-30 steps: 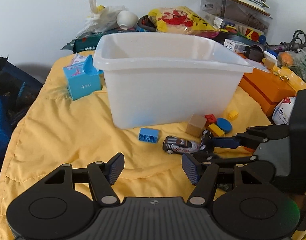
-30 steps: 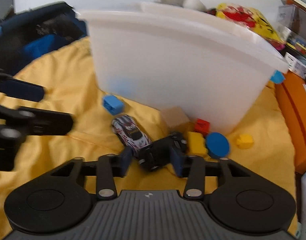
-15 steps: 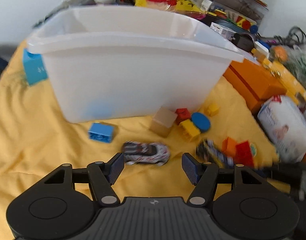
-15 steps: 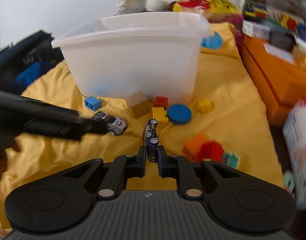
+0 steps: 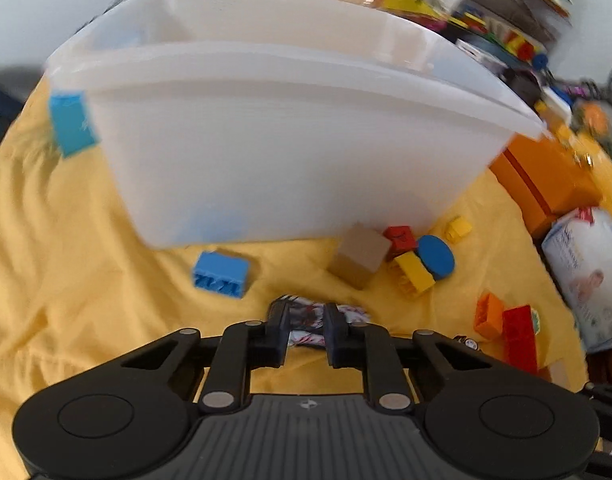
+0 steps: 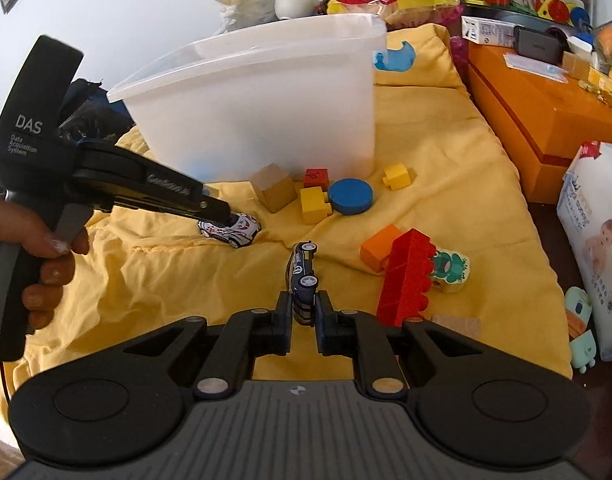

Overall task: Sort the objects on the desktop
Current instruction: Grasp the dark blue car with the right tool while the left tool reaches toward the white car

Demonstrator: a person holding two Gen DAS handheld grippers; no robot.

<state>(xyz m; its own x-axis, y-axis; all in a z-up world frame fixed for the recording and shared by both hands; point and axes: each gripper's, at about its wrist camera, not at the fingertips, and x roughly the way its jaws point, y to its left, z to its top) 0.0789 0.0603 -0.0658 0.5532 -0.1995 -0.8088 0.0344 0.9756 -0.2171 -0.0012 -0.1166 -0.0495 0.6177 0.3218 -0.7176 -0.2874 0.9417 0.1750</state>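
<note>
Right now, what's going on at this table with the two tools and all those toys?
A person is sorting toys on a yellow cloth, one tool in each hand. The right tool is shut on a dark blue toy car, lifted off the cloth. The left tool has just been closing, and its pads now clamp the white toy car, which looks to be on the cloth. The white bin stands just behind.
</note>
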